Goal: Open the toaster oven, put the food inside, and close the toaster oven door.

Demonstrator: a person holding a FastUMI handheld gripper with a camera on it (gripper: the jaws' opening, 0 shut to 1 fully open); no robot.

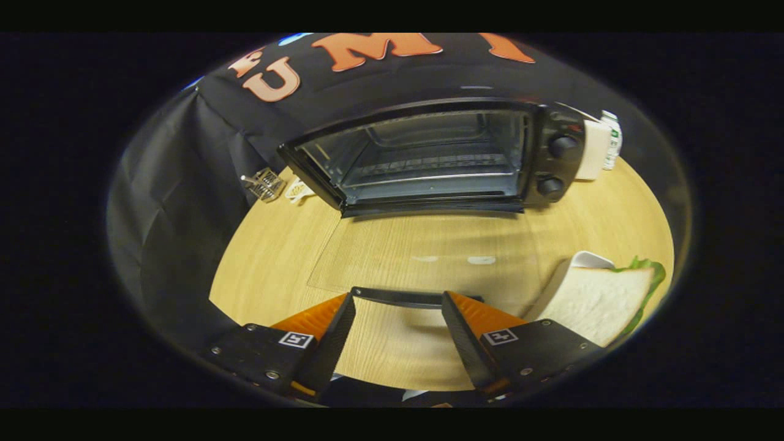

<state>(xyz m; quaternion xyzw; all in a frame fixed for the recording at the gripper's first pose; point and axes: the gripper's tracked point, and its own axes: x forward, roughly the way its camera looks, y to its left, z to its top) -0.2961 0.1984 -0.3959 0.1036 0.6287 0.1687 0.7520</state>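
Observation:
The black toaster oven (429,156) stands at the back of the wooden table with its cavity showing and a wire rack inside. Its glass door (429,251) lies folded down flat toward me, the table showing through the pane. The door's dark handle bar (401,297) runs across right at my fingertips. My gripper (398,301) is open, its fingers wide apart on either side of the handle's middle, holding nothing. To the right of the fingers, a sandwich (597,300) of white bread with green lettuce rests on a white plate (589,260).
Two knobs (560,147) sit on the oven's right panel. A white box (593,150) and a small bottle (611,139) stand right of the oven. Left of it lie a small clear glass object (264,184) and a white item (300,191). Black cloth walls the booth.

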